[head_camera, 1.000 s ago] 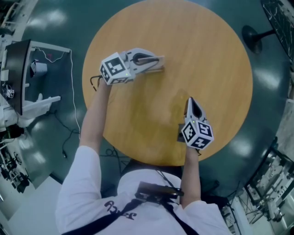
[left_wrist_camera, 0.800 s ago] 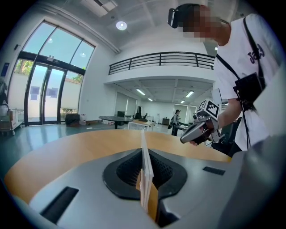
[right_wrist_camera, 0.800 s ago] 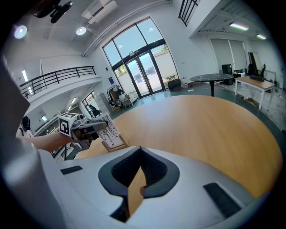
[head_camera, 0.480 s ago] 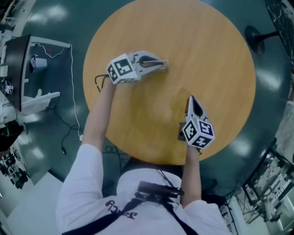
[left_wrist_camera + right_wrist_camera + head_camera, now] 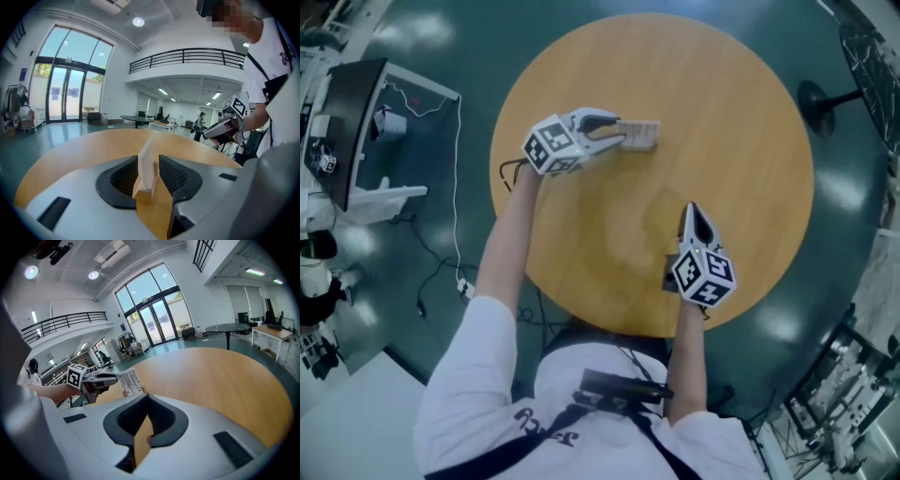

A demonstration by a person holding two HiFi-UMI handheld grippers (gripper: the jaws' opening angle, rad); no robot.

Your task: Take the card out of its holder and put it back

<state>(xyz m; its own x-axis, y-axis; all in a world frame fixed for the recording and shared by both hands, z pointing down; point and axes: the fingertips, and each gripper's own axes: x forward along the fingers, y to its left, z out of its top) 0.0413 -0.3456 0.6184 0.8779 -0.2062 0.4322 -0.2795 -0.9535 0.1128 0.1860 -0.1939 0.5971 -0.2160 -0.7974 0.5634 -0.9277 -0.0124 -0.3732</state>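
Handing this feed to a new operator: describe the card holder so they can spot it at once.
Start at the round wooden table; over its left side is the left gripper, jaws opening. Between them stands a small wooden holder with a pale printed card upright in it. Nothing else loose is on the table; the right gripper rests apart.

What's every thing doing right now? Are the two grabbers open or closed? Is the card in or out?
left gripper: jaws opening, with the card between them and the pads not pressing on it.
right gripper: shut, nothing between its jaws.
card: upright, seated in its holder.
holder: card in its slot.
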